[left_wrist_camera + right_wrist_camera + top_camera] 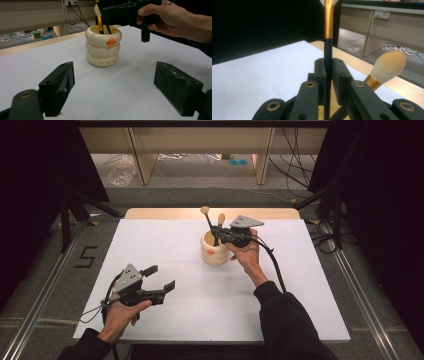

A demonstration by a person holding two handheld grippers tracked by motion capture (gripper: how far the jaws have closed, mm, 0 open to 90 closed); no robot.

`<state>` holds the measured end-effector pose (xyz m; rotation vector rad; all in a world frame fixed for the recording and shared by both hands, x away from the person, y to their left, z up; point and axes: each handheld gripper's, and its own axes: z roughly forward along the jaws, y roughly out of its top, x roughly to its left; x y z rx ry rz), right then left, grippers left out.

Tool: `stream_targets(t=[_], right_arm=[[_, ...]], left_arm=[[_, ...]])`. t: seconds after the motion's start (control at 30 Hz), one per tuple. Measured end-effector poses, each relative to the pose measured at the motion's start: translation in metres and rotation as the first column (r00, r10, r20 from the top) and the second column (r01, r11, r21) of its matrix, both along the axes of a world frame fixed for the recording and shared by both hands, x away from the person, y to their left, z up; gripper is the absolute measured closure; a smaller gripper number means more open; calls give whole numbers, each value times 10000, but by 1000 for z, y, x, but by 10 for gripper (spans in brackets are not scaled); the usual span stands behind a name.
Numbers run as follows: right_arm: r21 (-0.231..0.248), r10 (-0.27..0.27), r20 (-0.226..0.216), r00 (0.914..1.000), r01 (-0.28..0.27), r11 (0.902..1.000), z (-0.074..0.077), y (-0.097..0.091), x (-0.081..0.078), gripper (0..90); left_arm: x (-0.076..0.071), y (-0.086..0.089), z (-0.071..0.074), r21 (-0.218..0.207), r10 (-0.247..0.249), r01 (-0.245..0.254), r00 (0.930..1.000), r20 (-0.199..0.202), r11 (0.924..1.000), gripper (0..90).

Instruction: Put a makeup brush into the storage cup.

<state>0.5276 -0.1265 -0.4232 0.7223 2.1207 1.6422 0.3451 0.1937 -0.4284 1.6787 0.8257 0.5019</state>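
Even overhead light on white table [165, 245], bright, no glare. Soft shadow beside holder [103, 46]. Surroundings dark, near black at high view's sides. Right gripper view: brush head [388, 65] blurred, background soft. All views slightly grainy, low resolution.

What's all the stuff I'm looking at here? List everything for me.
Table: one, white top with a wooden far edge, centre of the high view.
Holder: one, cream, three stacked rings with a small orange tab, upright on the table's far half.
Brushes: two, black handles with gold collars and pale bristles, both standing in the holder; the clamped brush sits between the right gripper's jaws, the free brush leans beside it.
Desks: light wood, on the floor beyond the table.
Cables: several, dark, on the floor at far right.
Left gripper: black, jaws apart, above the table's near left.
Right gripper: black, over the holder.
Hands: two, dark sleeves, left hand, right hand.
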Motion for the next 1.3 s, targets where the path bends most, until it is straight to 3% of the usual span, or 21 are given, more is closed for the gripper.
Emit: stream_targets(t=[0.27,0.37,0.43,0.5,0.7,1.03,1.3], right_arm=[[-405,-38,13,10000,38,9992,1,0,-2,795],[-559,-107,-154,9998,98,9984,3,-1,-4,692],[-612,-201,50,9998,204,9979,4,-2,-5,620],[-657,-362,-13,9993,361,9972,7,-3,-7,538],[-719,-616,46,9981,618,9955,14,-9,-15,411],[-931,-854,-78,9963,843,9921,19,-24,-32,323],[-628,-1090,60,9940,1092,9920,29,-39,-43,288]], left_arm=[[1,1,0,-26,11,-11,10000,-18,10000,169],[0,0,0,-146,26,-27,10000,-49,9999,169],[0,1,0,-17,11,-11,10000,-17,10000,169],[0,1,0,-134,85,-87,9999,-112,9999,169],[1,1,0,-49,23,-23,10000,-14,10000,169],[1,1,0,-8,10,-10,10000,15,10000,169],[1,1,-1,-186,22,-23,10000,-32,9998,169]])
